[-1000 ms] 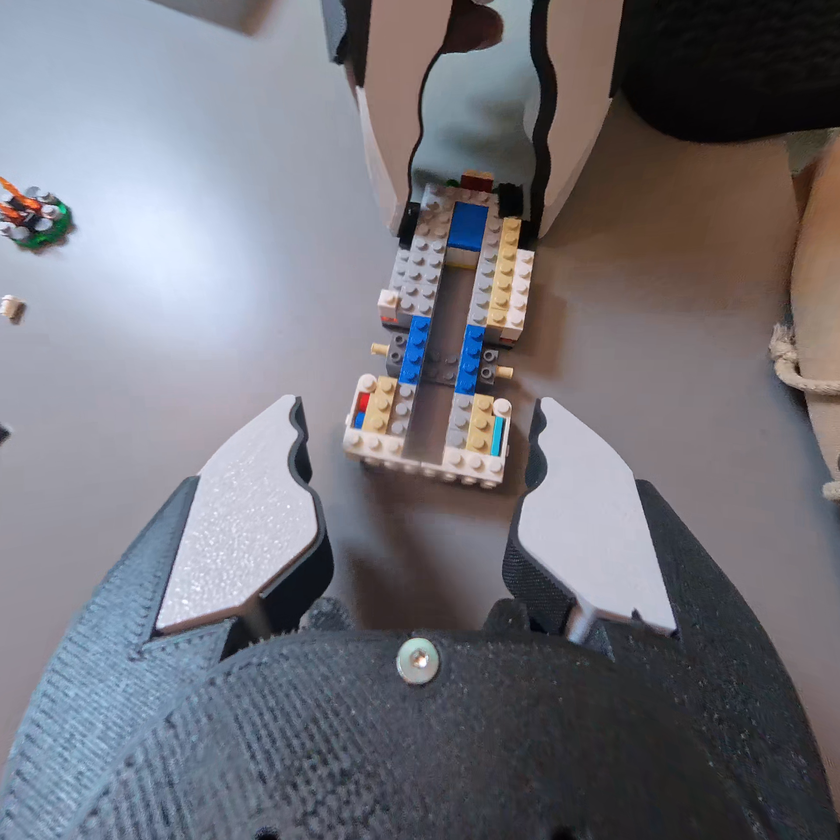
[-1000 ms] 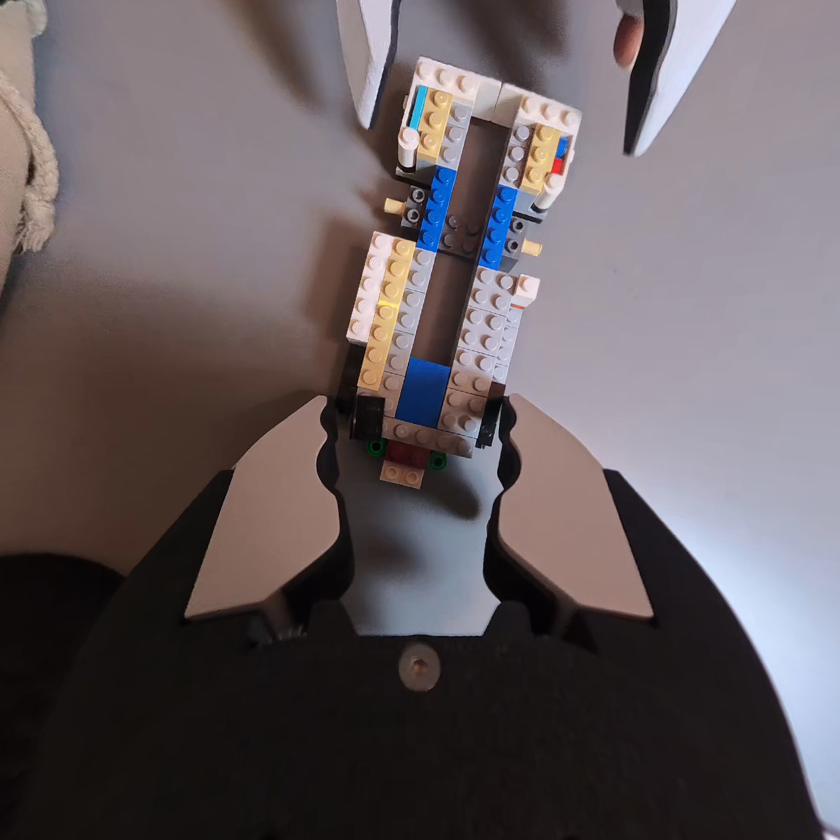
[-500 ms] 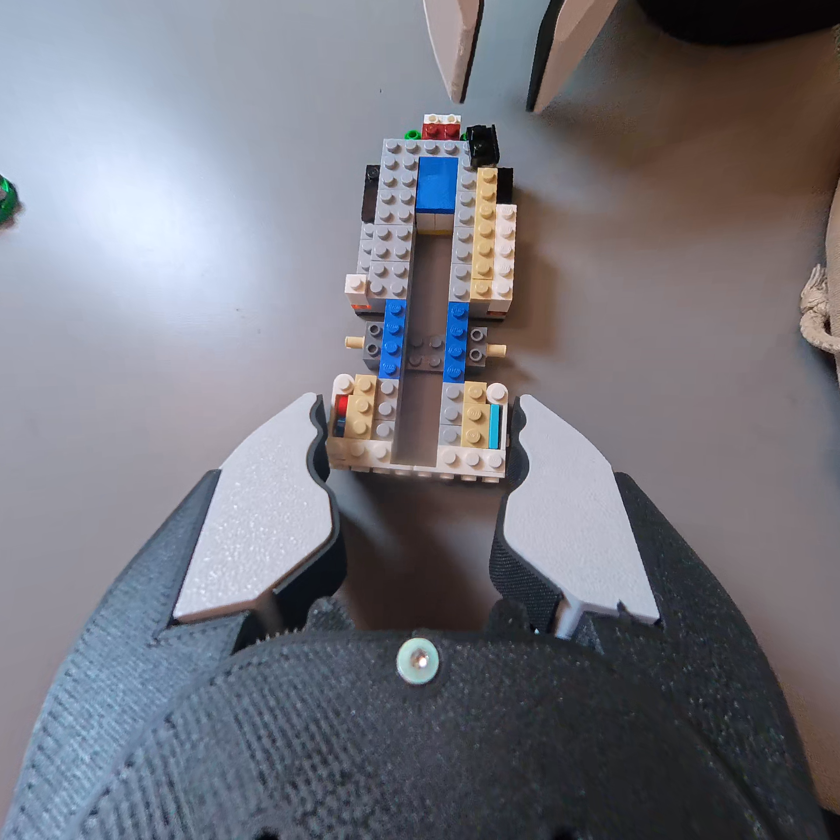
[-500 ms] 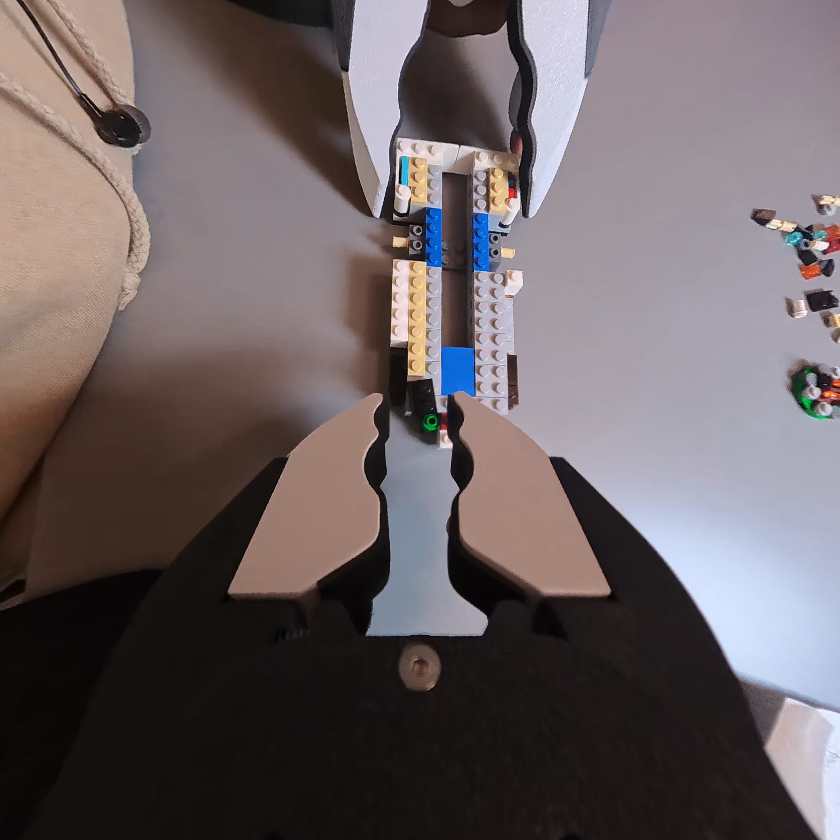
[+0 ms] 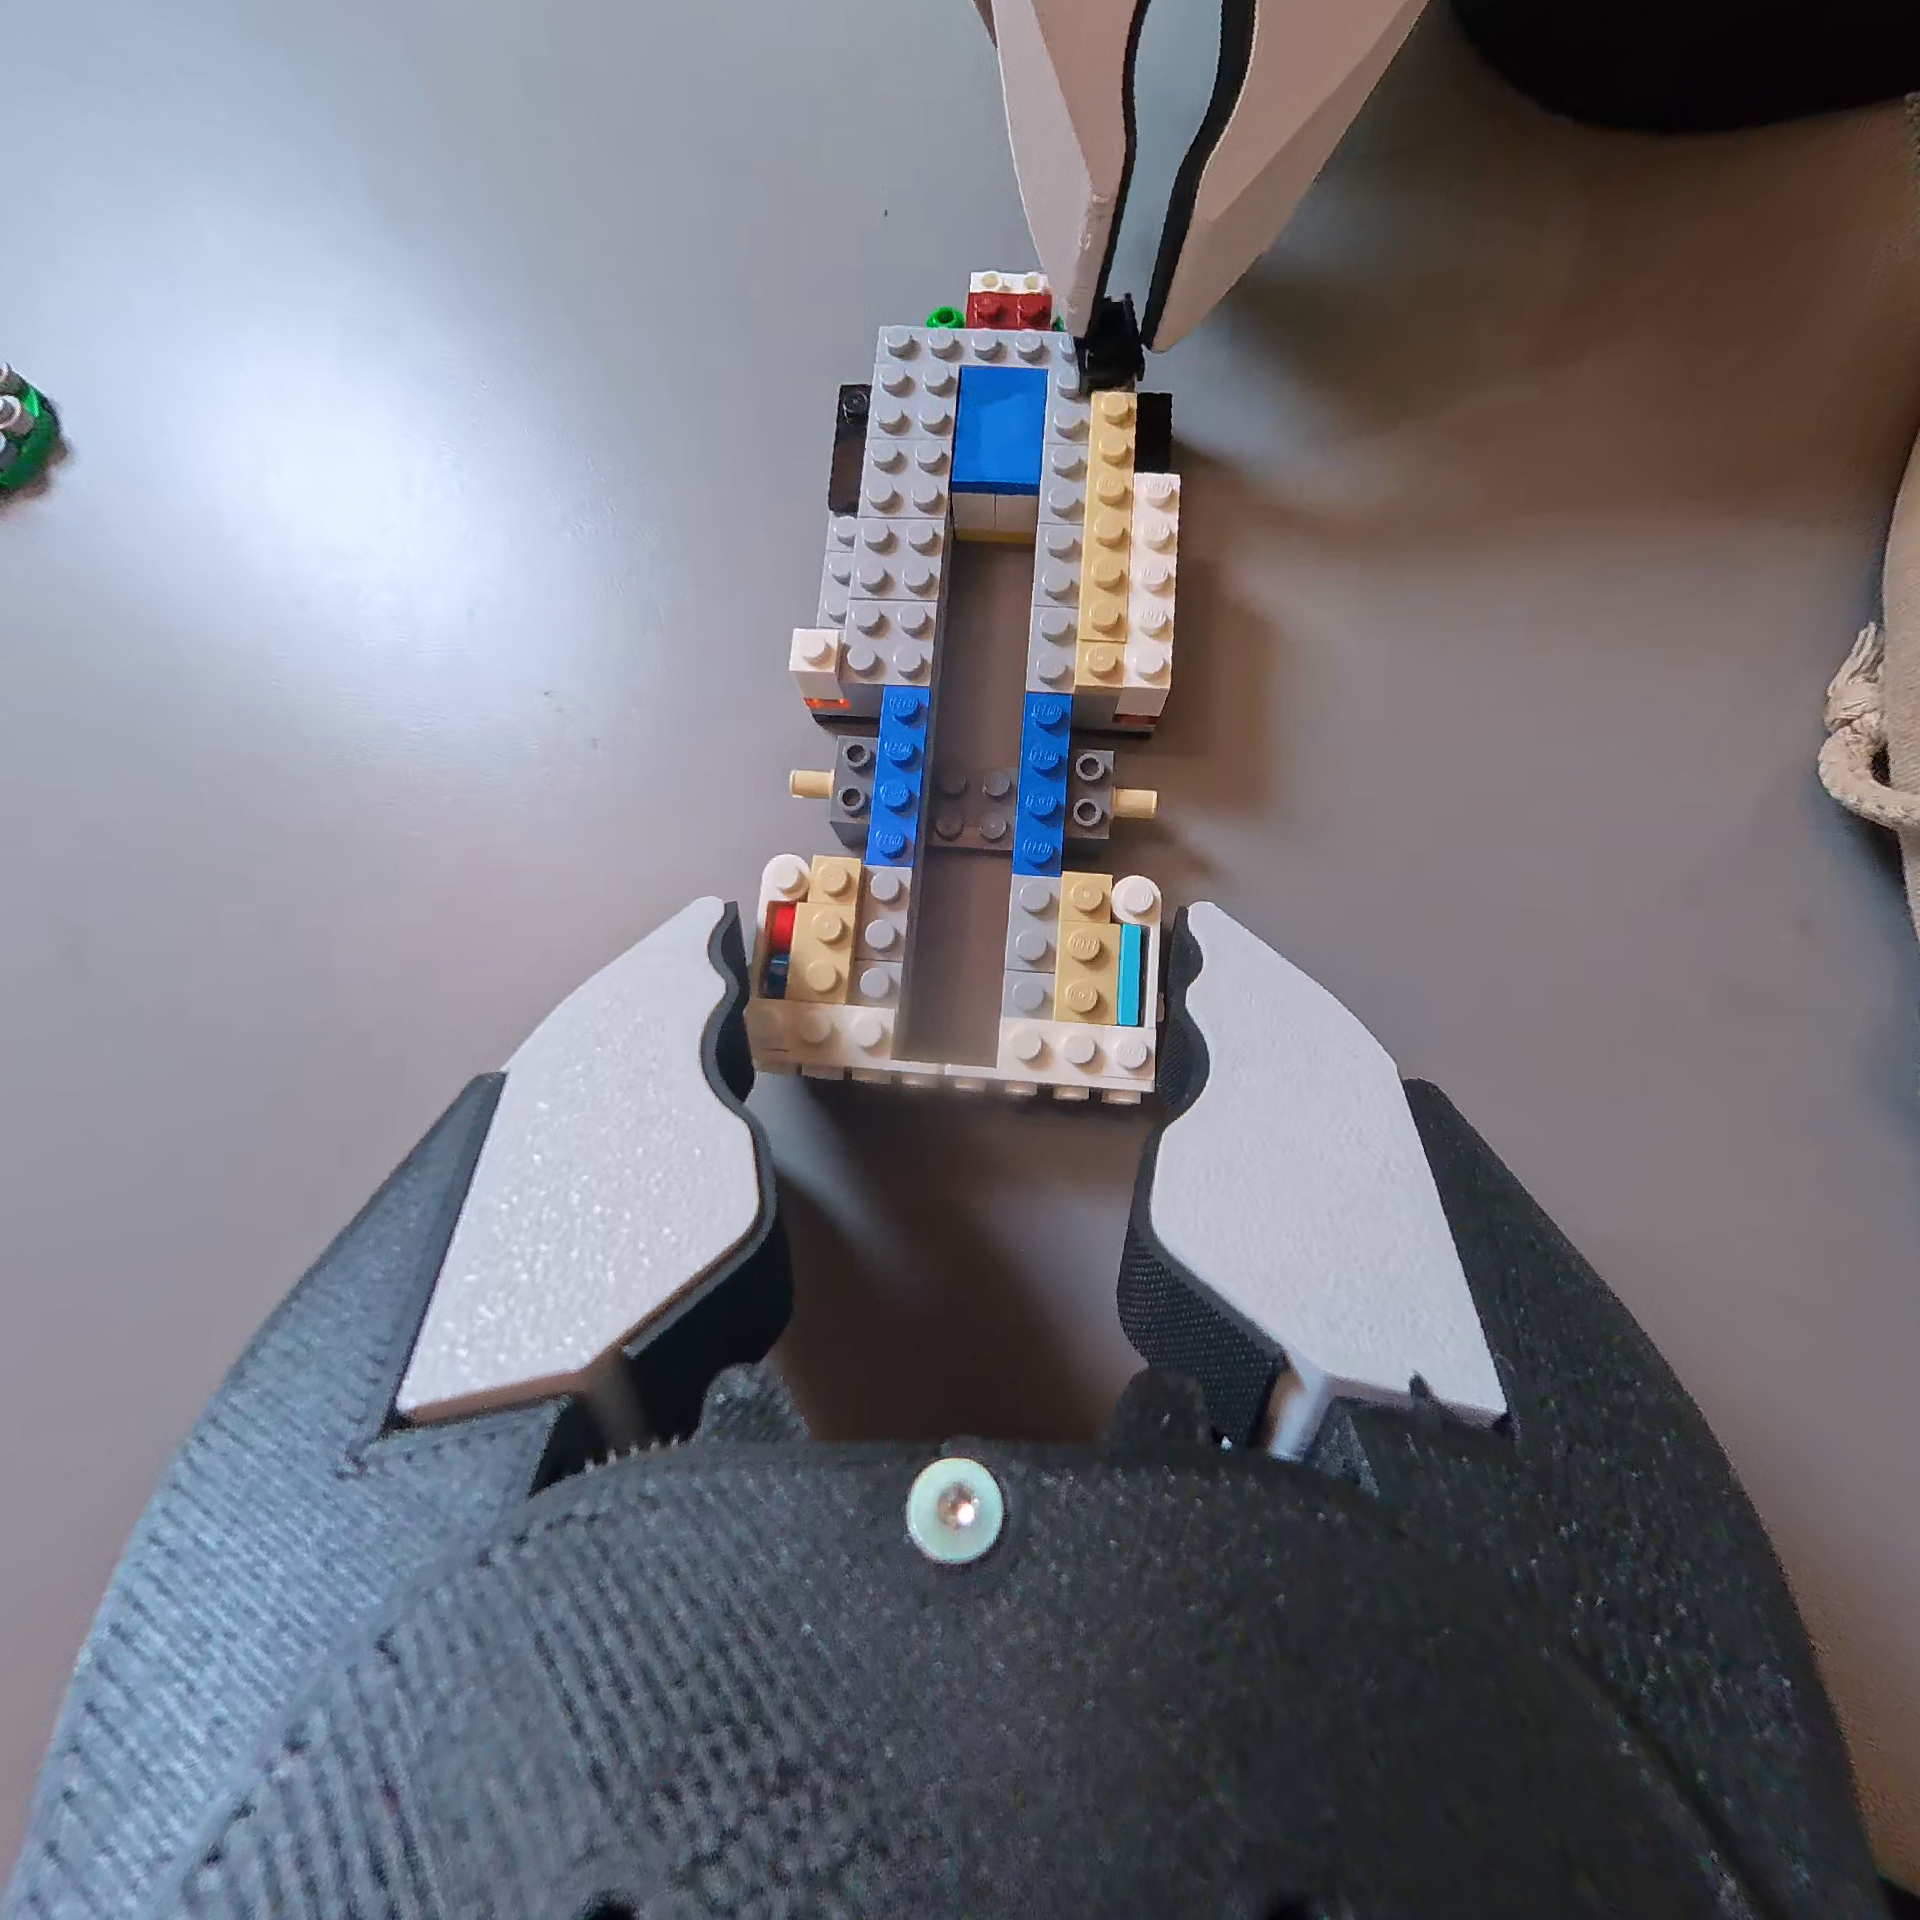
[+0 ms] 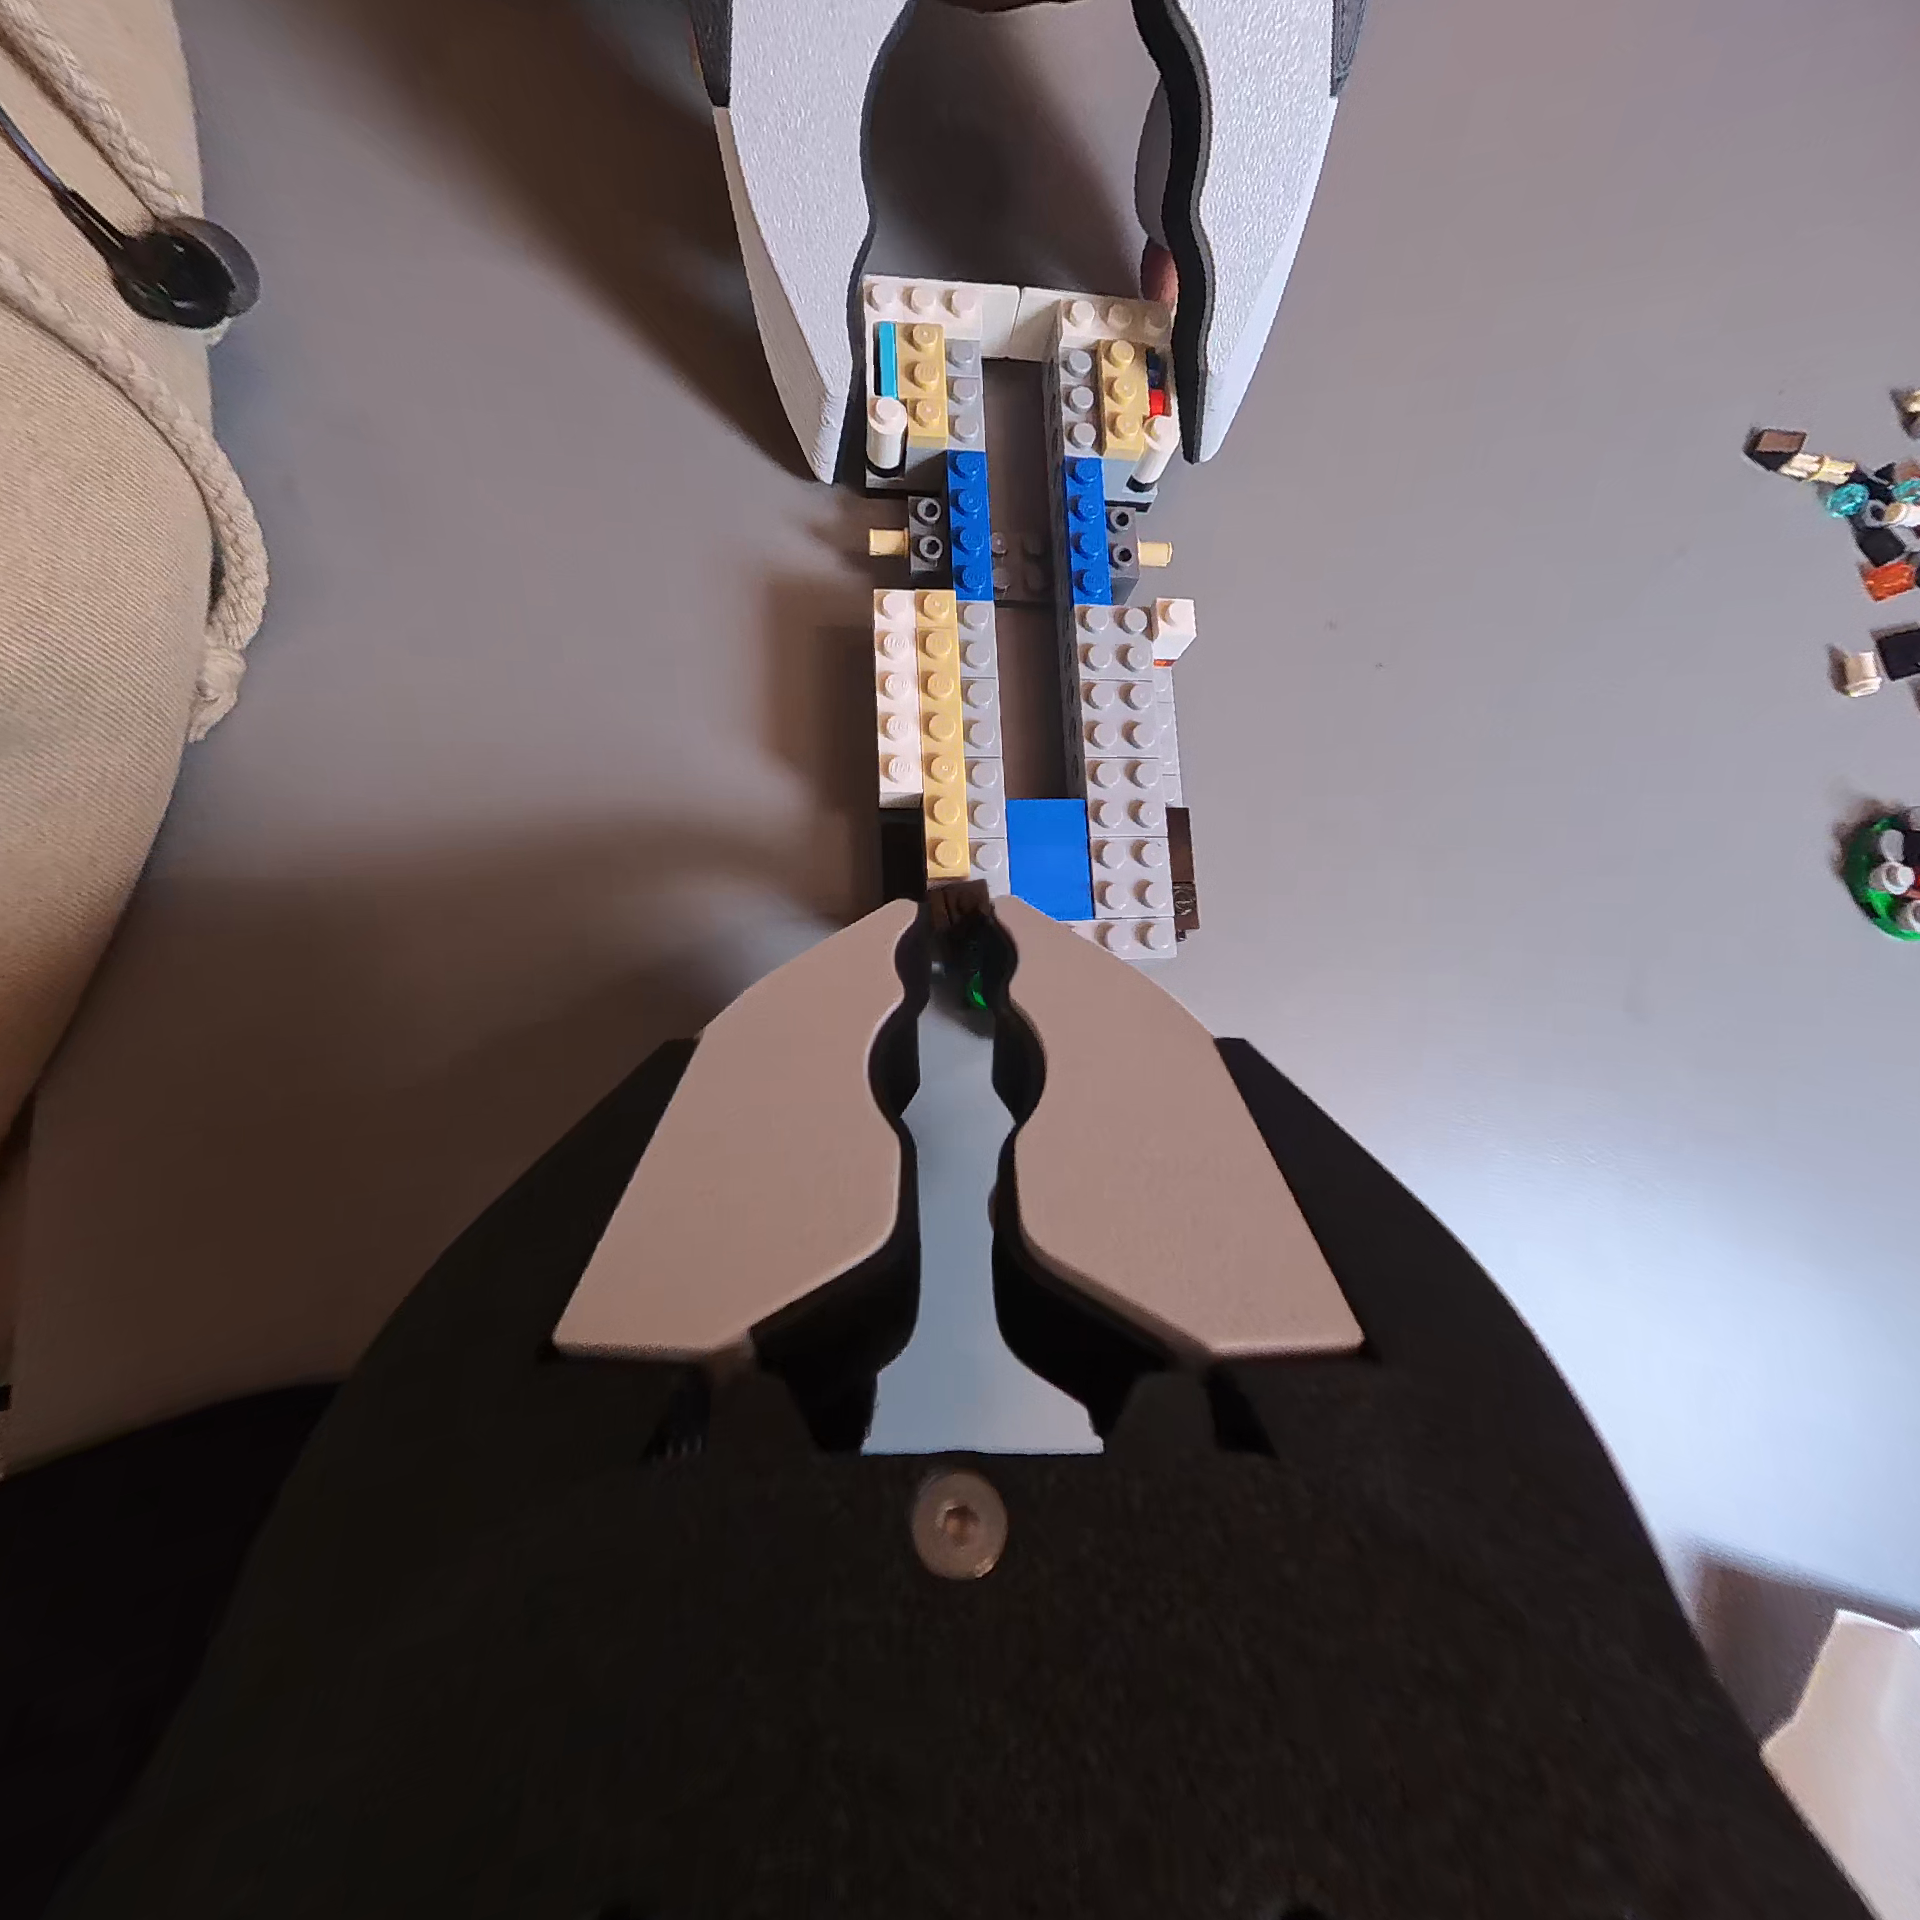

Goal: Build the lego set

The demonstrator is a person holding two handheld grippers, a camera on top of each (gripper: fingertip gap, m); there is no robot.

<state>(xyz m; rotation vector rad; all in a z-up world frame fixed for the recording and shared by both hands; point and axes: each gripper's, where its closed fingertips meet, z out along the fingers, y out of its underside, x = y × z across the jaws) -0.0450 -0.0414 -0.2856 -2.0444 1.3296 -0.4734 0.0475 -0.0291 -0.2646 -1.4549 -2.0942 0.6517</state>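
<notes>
Hidden, cropped and unreadable parts in the two wrist views

In the left wrist view a green round piece [image 5: 21, 436] is cut by the edge at 9 o'clock, and a beige cord [image 5: 1865, 727] by the edge at 3 o'clock; the right gripper's fingers [image 5: 1060, 156] run off at 12 o'clock. In the right wrist view the small loose pieces [image 6: 1870, 540] at 2 o'clock are too small to tell apart, a white sheet [image 6: 1860, 1756] is cropped at 4 o'clock, and the fingers [image 6: 810, 1122] cover the brick model's [image 6: 1039, 707] near end

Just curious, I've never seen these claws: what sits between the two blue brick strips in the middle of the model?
A dark grey studded plate bridges the two blue strips, plain in the left wrist view.
</notes>
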